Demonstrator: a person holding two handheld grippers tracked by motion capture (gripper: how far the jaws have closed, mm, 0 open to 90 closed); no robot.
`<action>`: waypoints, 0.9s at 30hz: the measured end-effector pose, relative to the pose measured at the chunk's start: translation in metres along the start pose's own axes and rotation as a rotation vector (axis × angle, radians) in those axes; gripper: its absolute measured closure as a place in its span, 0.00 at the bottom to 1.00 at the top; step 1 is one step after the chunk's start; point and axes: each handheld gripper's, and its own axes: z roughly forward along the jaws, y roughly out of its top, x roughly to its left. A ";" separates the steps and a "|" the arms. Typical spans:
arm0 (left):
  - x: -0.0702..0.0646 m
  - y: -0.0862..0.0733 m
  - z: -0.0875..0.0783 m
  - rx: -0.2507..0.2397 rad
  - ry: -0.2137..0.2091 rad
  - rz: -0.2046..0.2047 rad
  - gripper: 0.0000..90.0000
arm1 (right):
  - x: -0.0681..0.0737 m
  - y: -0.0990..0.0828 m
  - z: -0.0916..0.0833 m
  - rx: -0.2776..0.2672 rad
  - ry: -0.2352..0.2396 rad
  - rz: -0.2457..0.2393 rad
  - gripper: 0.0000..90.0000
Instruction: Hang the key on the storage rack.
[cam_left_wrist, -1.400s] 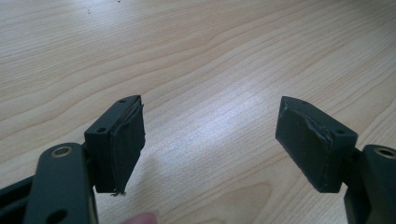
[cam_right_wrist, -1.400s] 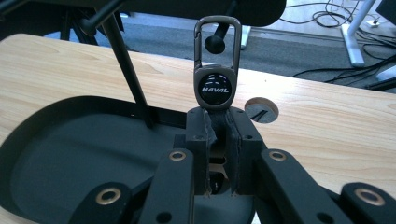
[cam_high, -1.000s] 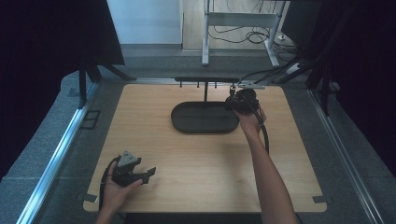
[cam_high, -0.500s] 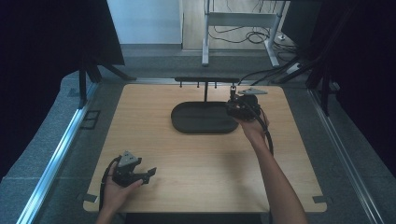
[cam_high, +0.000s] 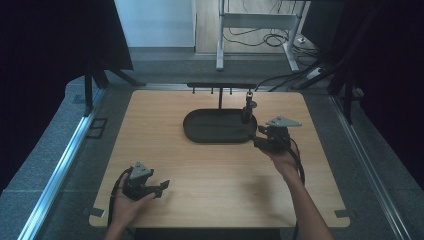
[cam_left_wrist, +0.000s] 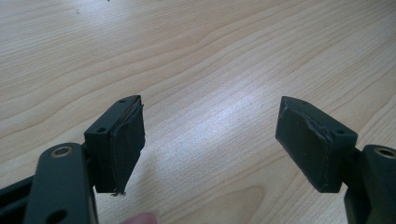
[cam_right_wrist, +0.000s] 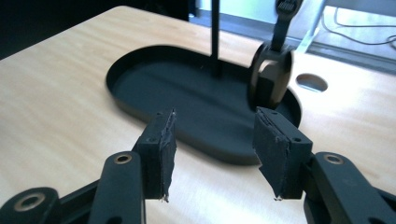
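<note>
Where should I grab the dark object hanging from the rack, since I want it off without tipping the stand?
Judging by its pose, grip the thin strap above the rounded body, coming from the table's near side where the right gripper faces it with jaws open. The strap hangs upright over the tray, narrow enough to fit between them.

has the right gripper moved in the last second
Yes. The right gripper has drawn back from over the far right end of the black tray toward the person, and sits open beside the tray's right edge.
</note>
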 end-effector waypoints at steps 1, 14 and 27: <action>0.000 0.000 0.000 0.001 0.000 -0.002 0.27 | 0.001 -0.005 -0.003 0.000 0.009 0.001 0.54; -0.001 0.000 0.003 0.010 0.001 0.000 0.27 | 0.009 -0.075 -0.043 -0.002 0.052 -0.004 0.54; -0.002 -0.001 0.009 0.027 0.008 0.004 0.27 | 0.000 -0.121 -0.048 0.062 0.051 0.030 0.55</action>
